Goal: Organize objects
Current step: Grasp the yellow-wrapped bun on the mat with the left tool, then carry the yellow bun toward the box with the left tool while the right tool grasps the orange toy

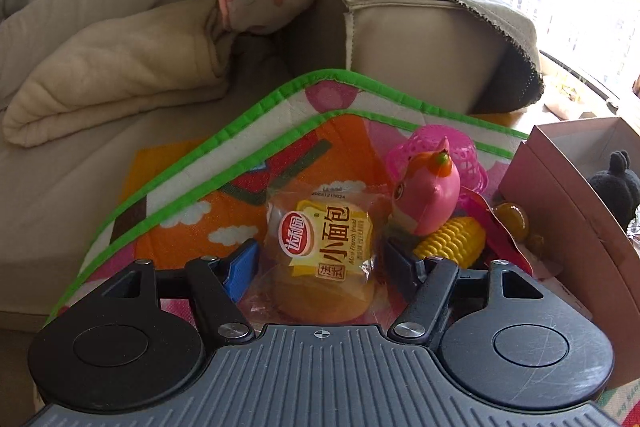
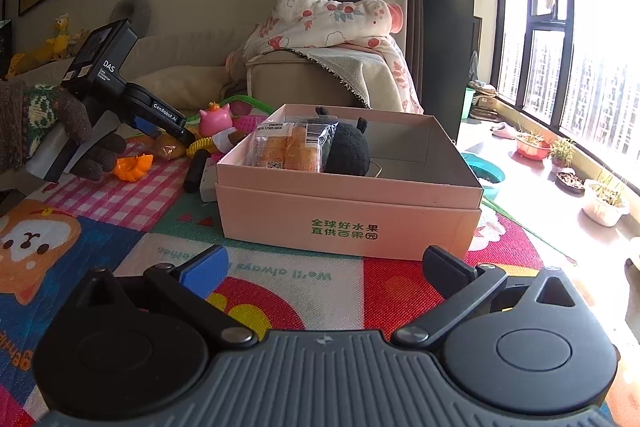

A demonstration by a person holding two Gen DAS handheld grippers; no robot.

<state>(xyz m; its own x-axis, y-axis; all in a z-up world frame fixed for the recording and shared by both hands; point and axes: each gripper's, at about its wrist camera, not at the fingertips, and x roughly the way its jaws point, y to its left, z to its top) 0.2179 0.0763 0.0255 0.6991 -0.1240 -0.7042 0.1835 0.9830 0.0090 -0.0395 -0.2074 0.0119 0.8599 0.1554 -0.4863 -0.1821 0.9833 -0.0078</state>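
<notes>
Over on the play mat (image 1: 180,223), left gripper (image 1: 320,259) sits wide around a bread packet (image 1: 324,247); right gripper (image 2: 324,267) hangs wide near the pink box (image 2: 348,211).

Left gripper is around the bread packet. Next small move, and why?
Probably close the left gripper on the wrapped bread packet. The packet already sits between the two fingers, which look open with gaps on both sides, so nothing is gripped yet. The pink box, already holding a similar packet and a black plush, looks like the destination. The right gripper is open and holds nothing.
</notes>
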